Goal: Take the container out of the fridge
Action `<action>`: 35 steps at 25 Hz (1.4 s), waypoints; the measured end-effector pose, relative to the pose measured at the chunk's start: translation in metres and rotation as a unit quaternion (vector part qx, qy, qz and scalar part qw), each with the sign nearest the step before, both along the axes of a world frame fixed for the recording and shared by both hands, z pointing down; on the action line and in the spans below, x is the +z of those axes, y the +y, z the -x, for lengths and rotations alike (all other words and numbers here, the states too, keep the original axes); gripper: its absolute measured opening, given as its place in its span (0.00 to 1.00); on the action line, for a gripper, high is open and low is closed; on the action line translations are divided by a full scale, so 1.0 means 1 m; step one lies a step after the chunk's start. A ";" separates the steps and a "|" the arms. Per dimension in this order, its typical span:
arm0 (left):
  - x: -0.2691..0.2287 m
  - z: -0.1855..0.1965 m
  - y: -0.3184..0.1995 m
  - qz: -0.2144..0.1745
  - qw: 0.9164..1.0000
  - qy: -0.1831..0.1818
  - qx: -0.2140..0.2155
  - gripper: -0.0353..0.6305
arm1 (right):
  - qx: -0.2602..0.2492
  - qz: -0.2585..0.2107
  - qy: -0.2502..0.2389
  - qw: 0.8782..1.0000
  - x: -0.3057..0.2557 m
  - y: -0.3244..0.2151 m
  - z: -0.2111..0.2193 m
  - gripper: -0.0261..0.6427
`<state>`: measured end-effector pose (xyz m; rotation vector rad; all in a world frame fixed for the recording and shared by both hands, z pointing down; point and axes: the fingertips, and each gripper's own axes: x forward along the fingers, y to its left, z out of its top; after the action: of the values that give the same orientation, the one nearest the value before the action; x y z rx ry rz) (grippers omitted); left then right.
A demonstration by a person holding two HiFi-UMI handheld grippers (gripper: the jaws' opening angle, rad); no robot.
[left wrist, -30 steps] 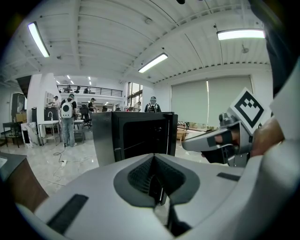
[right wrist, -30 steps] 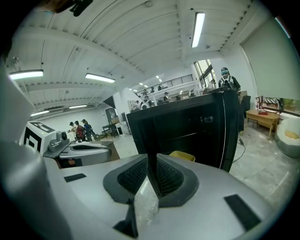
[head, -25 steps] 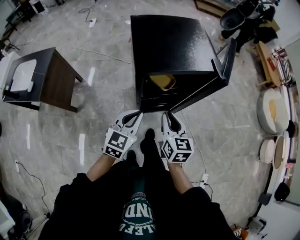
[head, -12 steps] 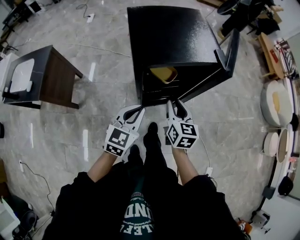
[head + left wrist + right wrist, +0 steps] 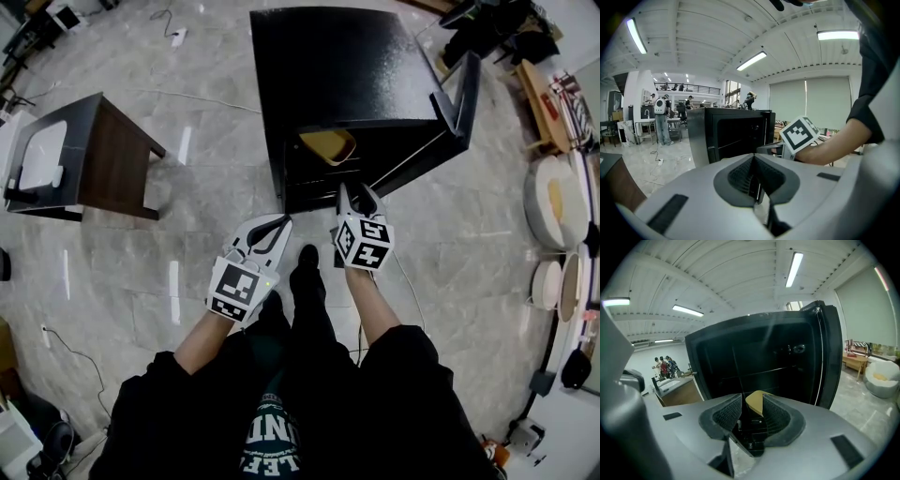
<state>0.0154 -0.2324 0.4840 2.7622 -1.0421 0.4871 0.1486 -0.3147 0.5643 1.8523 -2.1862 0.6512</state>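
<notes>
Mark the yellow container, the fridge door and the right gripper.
yellow container (image 5: 326, 145): head view, its visible top.
fridge door (image 5: 461, 98): head view, upper edge of the open door.
right gripper (image 5: 356, 195): head view, midway between its fingertips.

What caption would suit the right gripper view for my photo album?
Right gripper, fingers just opening with nothing between them, aims into the open black fridge at the yellow container inside.

Seen from my remote desk, head view: operator in black short-sleeved top, green-and-white block lettering across chest, cut off at frame btm. Black trousers, black shoes. Left gripper view: loose black sleeve, hem stopping short of forearm.
</notes>
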 end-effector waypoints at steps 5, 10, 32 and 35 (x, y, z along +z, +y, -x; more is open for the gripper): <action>0.006 -0.005 -0.003 0.006 1.000 -0.003 0.001 0.07 | 0.009 0.019 0.019 1.000 0.033 -0.025 -0.011 0.23; 0.005 -0.013 -0.008 0.008 1.000 -0.002 0.003 0.07 | 0.025 0.032 0.002 0.999 0.055 -0.046 -0.017 0.27; 0.049 -0.001 -0.008 0.045 0.998 -0.012 -0.031 0.07 | 0.113 0.105 -0.070 0.986 0.135 -0.125 -0.058 0.29; 0.055 0.004 -0.007 0.051 0.998 -0.013 -0.037 0.07 | 0.115 0.115 -0.074 0.984 0.140 -0.136 -0.058 0.29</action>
<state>0.0111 -0.2395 0.5385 2.6262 -1.0889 0.5509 0.2068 -0.4506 0.7043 2.0018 -1.8963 1.0696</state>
